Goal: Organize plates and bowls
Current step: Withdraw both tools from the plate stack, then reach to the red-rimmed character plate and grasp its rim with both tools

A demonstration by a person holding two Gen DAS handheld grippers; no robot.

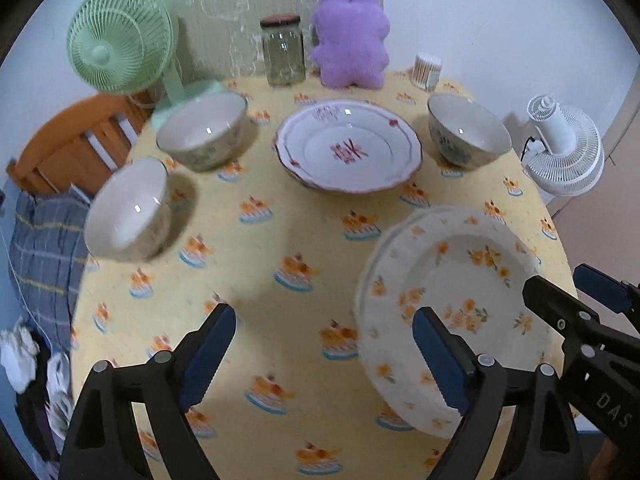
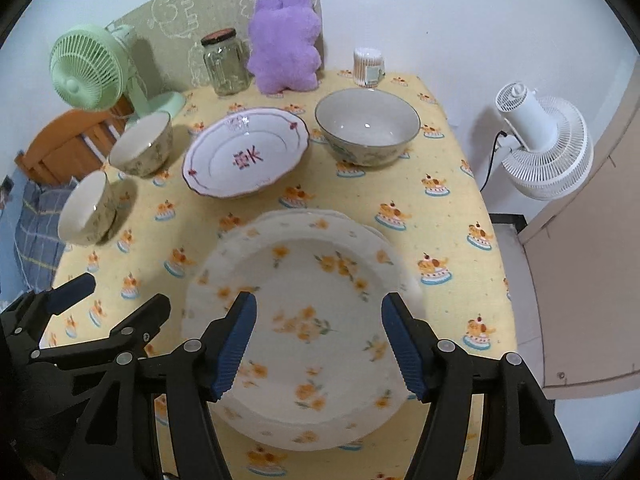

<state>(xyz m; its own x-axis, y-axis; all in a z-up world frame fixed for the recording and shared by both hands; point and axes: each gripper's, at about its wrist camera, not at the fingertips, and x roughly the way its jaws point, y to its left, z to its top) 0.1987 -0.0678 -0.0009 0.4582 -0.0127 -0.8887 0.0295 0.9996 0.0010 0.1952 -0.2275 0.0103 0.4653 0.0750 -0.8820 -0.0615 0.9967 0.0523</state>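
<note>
Blue ribbed pads line both black grippers, and both stand apart, grasping nothing. The right gripper (image 2: 318, 344) hangs directly over the stacked floral plates (image 2: 304, 320), nearer to them than the left gripper (image 1: 324, 356), which hovers over bare yellow tablecloth (image 1: 280, 240) with the stack to its right. Beyond the stack lies a round, glossy red-patterned plate (image 2: 246, 156), scallop-rimmed, with one large bowl (image 2: 367, 128) to its right and two smaller bowls (image 2: 142, 144) left.
</note>
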